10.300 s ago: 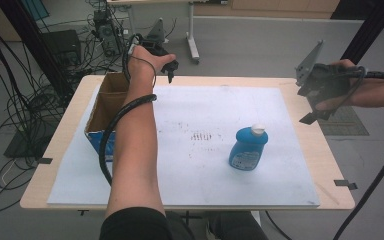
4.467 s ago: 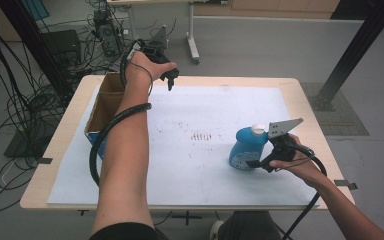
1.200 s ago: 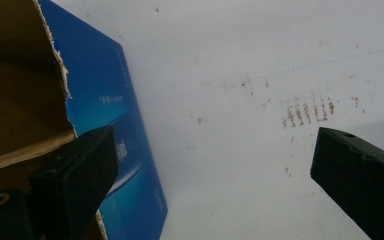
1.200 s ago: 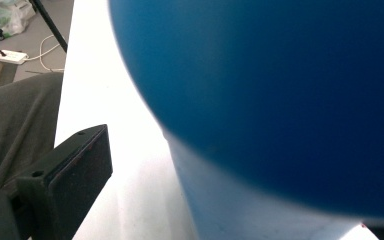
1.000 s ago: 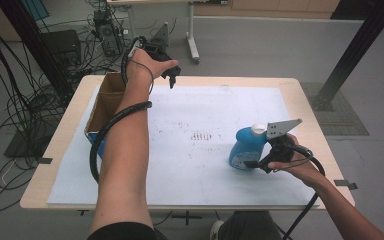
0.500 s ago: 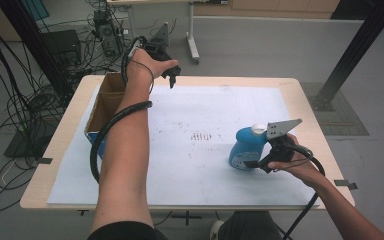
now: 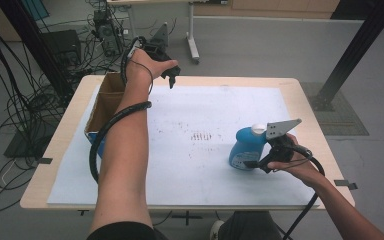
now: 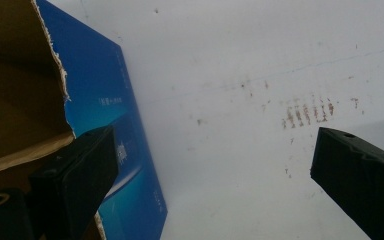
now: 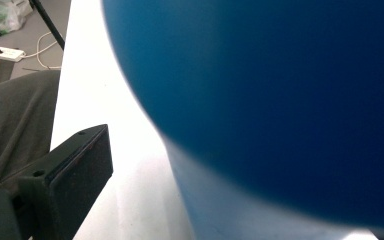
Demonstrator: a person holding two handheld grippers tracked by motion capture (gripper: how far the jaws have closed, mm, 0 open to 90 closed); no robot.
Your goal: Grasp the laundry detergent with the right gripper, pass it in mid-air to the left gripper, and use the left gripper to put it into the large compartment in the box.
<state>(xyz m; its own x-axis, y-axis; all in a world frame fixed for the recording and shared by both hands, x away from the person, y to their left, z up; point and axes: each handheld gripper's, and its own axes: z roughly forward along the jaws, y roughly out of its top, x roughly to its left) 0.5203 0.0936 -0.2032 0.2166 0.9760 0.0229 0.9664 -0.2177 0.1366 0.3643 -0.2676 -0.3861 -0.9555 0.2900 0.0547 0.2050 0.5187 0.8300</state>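
High view: blue plastic bottle with white cap (image 7: 247, 146) upright at right of white sheet (image 7: 200, 105), right gripper (image 7: 256, 164) spread wide around its base, left gripper (image 7: 171, 76) spread idle by cardboard box (image 7: 101, 102); off-centre squeeze likely to tip it.

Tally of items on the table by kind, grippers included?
Blue bottle: 1
Open cardboard box: 1
White mat: 1
Handheld grippers: 2, left gripper and right gripper
Total: 5
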